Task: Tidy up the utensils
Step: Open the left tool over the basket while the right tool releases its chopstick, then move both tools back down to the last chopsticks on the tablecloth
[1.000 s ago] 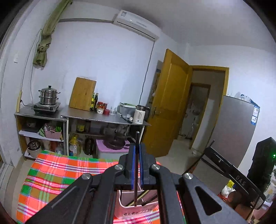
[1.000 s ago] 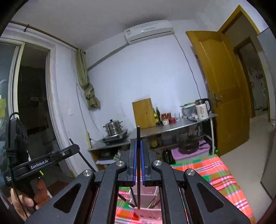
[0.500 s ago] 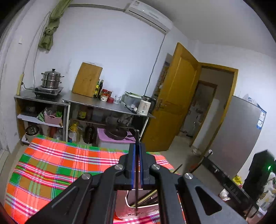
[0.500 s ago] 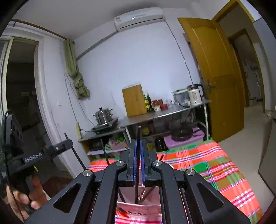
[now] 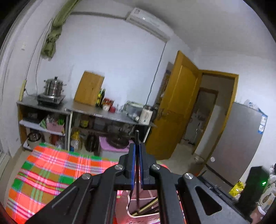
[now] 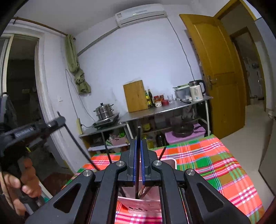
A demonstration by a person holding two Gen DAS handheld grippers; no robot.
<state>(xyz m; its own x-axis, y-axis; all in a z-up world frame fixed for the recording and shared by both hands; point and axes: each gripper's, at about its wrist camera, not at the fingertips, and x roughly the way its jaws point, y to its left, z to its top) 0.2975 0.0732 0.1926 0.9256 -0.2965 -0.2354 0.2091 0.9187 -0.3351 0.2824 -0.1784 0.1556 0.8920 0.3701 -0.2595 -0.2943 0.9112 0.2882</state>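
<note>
From my left gripper (image 5: 136, 165) I see the blue-padded fingers (image 5: 132, 163) pressed together on a dark chopstick (image 5: 137, 137) that stands almost upright, its lower end reaching down into the pink utensil basket (image 5: 138, 218) just below. More chopsticks lie slanted inside that basket. My right gripper (image 6: 138, 160) is the same: fingers (image 6: 134, 158) clamped on a second dark chopstick (image 6: 138, 137), upright, with its tip down at the basket (image 6: 146, 205), where other dark sticks lean out over the rim.

The basket sits on a surface spread with an orange, green and white plaid cloth (image 5: 51, 172); I cannot tell what lies under the cloth. Beyond it, against the pale wall, runs a steel counter (image 6: 163, 108) with open shelves below. On the counter I make out a wooden cutting board (image 6: 136, 95) leaning on the wall, dark bottles and red-lidded jars beside it, a white electric kettle (image 6: 196, 90) at the door end, and a stacked steel steamer pot (image 6: 104, 110) on a hotplate at the other end. An air conditioner (image 6: 139, 14) hangs high on the wall, a green cloth (image 6: 75, 63) is knotted on a rod near the corner, and a yellow wooden door (image 6: 217, 69) stands open. In the right view, the left hand (image 6: 20, 186) grips its handle at the frame's edge.
</note>
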